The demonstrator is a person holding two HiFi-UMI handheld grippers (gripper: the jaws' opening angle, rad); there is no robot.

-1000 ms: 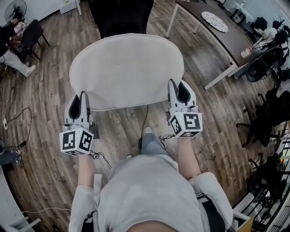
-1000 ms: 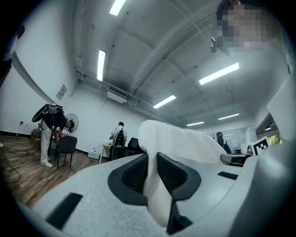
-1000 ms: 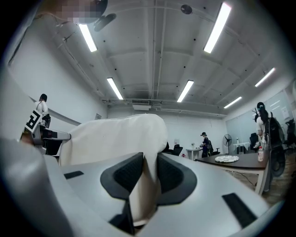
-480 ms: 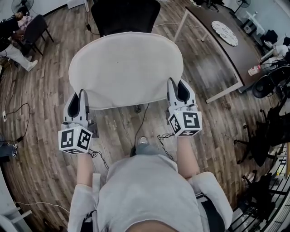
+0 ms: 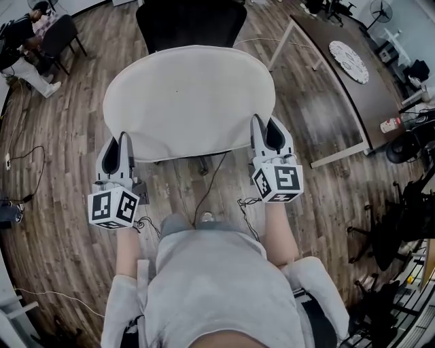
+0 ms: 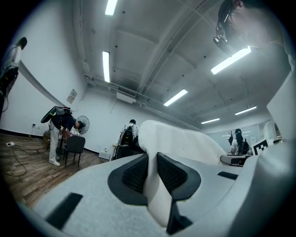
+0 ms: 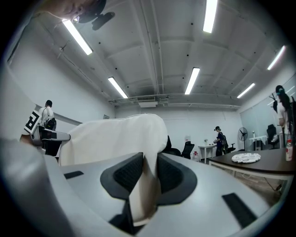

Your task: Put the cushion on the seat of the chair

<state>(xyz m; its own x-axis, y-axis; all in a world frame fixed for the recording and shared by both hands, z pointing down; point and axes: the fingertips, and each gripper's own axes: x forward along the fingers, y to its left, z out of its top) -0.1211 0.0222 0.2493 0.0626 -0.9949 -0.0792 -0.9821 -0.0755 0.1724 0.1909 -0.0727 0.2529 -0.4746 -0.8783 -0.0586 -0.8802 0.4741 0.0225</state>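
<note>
A large cream oval cushion (image 5: 189, 98) hangs level in the air between both grippers. My left gripper (image 5: 121, 144) is shut on its near left edge, my right gripper (image 5: 266, 134) on its near right edge. In the left gripper view the cushion (image 6: 178, 139) is pinched between the dark pads (image 6: 134, 173); the right gripper view shows the cushion (image 7: 118, 134) squeezed the same way. A black office chair (image 5: 191, 20) stands just beyond the cushion; its seat is mostly hidden under the cushion, and part of its base (image 5: 202, 165) shows below the near edge.
A dark table (image 5: 340, 68) with white legs and a round patterned mat stands at the right. Cables (image 5: 221, 197) trail over the wooden floor by my feet. A person sits beside a black chair (image 5: 58, 34) at the far left. More office chairs crowd the right edge.
Both grippers have carried the cushion forward across the room. The black chair now sits closer, its base showing beneath the cushion's near edge.
</note>
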